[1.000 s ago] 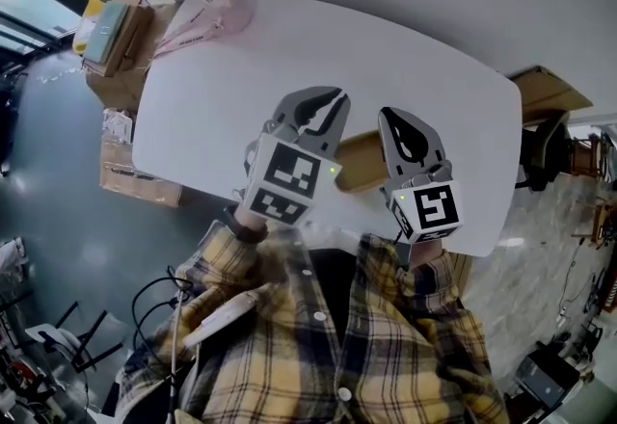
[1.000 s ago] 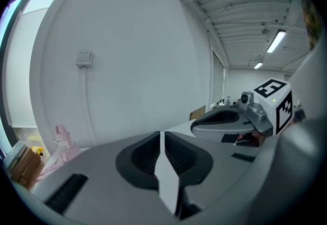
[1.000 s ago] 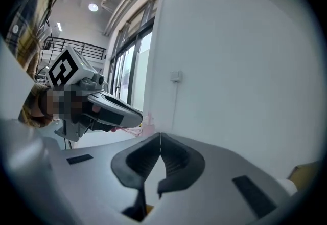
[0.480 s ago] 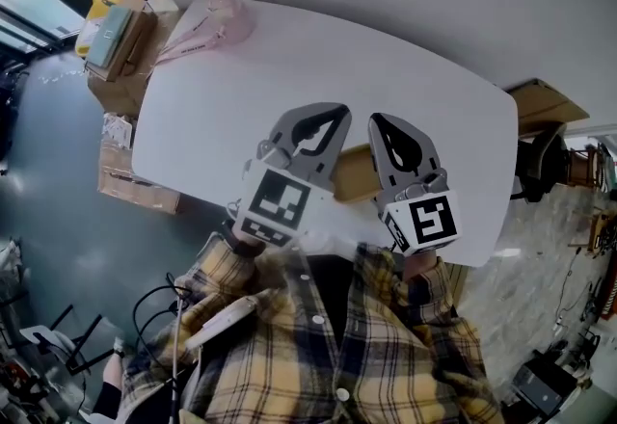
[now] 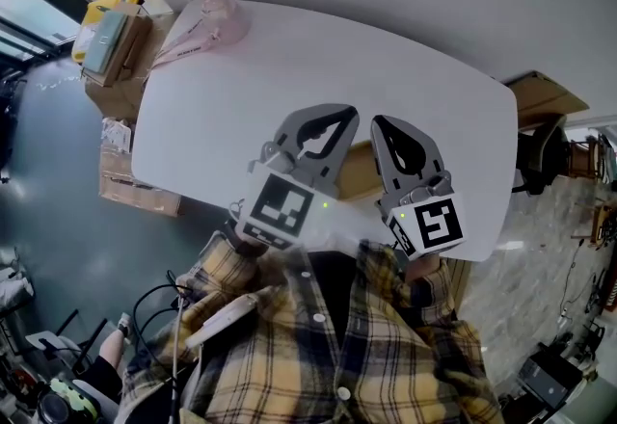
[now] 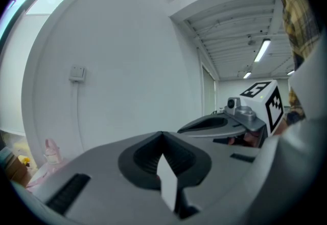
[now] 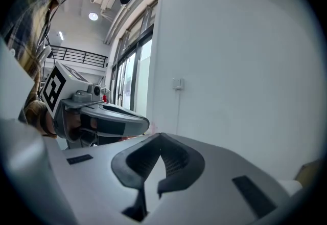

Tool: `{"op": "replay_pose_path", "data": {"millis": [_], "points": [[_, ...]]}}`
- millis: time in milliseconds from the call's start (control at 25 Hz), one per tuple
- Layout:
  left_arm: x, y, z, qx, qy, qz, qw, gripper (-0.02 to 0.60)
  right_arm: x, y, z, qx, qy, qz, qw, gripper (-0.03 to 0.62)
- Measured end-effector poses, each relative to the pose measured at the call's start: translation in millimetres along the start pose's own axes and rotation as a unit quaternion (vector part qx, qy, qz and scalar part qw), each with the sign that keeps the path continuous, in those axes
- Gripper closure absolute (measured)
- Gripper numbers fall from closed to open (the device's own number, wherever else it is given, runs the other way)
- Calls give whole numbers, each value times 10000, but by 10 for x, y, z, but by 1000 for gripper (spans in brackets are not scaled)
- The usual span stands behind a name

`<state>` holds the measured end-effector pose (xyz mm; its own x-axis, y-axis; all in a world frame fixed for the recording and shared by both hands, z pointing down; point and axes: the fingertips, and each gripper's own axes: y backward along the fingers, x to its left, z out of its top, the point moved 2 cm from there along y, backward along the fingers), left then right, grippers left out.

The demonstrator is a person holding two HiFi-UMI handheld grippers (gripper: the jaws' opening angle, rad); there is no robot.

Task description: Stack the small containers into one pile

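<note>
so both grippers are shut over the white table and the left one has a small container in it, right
Not quite. The left gripper holds nothing: the left gripper view shows its jaws closed tip to tip with nothing between them. The rest stands: it and the right gripper are both shut over the white table.

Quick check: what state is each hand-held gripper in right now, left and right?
Left hand-held gripper: closed, holding nothing.
Right hand-held gripper: closed, holding nothing.
</note>
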<state>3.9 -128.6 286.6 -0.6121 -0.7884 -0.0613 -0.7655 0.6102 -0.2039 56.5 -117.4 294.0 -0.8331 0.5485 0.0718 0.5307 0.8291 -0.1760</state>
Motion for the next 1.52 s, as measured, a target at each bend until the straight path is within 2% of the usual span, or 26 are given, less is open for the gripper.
{"op": "replay_pose_path", "data": {"millis": [560,1000,1520], "points": [[-3,13,-8,48,-75,-11,10000,563,95,30,118,-40,118,150,9998,579],[2,-40,-2,65,-65,-34,10000,565,-2,82,155,-167,41,-42,9998,579],[-36,-89,-12,61,-166,-82,9998,565,-13,109,131,-123,106,-9,9999,579]]}}
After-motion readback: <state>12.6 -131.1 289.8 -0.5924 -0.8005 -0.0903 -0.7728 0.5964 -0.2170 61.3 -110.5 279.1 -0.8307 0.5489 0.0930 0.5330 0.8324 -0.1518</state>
